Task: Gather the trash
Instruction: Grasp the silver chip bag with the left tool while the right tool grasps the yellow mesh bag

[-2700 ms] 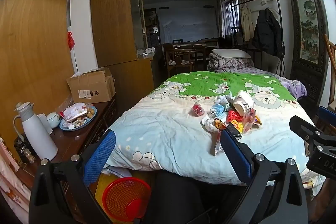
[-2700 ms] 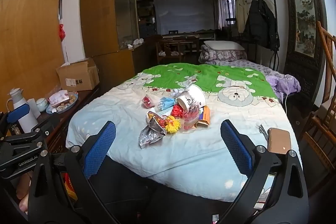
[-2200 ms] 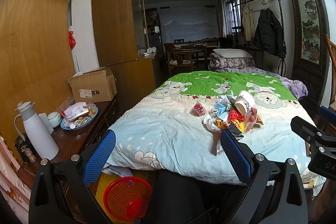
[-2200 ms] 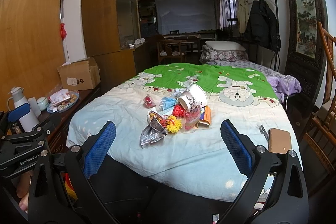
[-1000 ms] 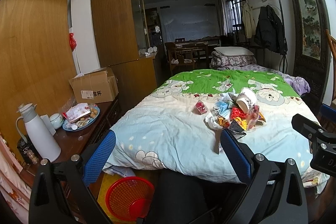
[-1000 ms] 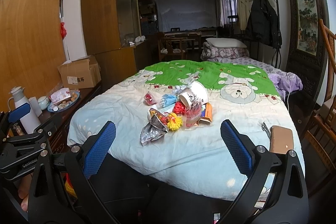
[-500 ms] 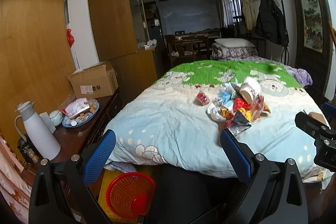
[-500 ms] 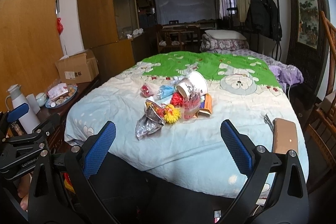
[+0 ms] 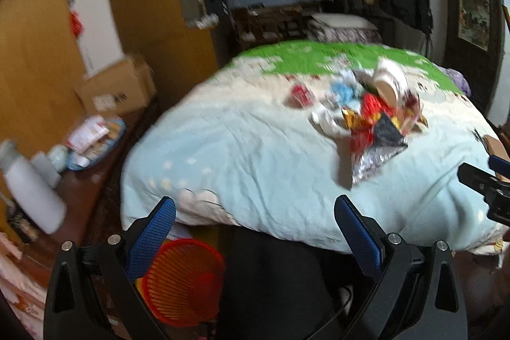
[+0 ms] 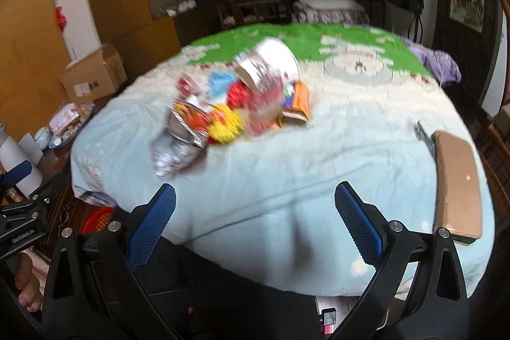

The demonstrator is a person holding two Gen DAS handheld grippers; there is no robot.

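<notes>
Both views blurred; detail in the heap is limited.

Left tongs (image 9: 255,231): jaws wide apart, nothing between them. Right tongs (image 10: 255,220): same, apart and empty.

Trash (image 10: 229,104) lies in one heap on the bed (image 10: 318,167), ahead of both tongs; from the left tongs it sits ahead and to the right, from the right tongs ahead and slightly left. No contact yet.

Heap contents, as far as can be told: a paper cup (image 10: 271,62) on its side at the far end, a foil bag (image 10: 175,145) nearest the tongs, an orange carton (image 10: 298,104) on the right edge, crumpled red, yellow and blue wrappers between.

Handling, judged: all light. Foil and wrappers are soft and slick, likely to slide out of the pads; pinch a crumpled fold, not a flat face. Cup crushes easily; take it across the rim wall. Quilt is soft, so a deep pinch may catch fabric.

Containers: red basket (image 9: 183,279) on the floor below the left tongs, by the bed foot; it looks empty. Cup contents cannot be told.
</notes>
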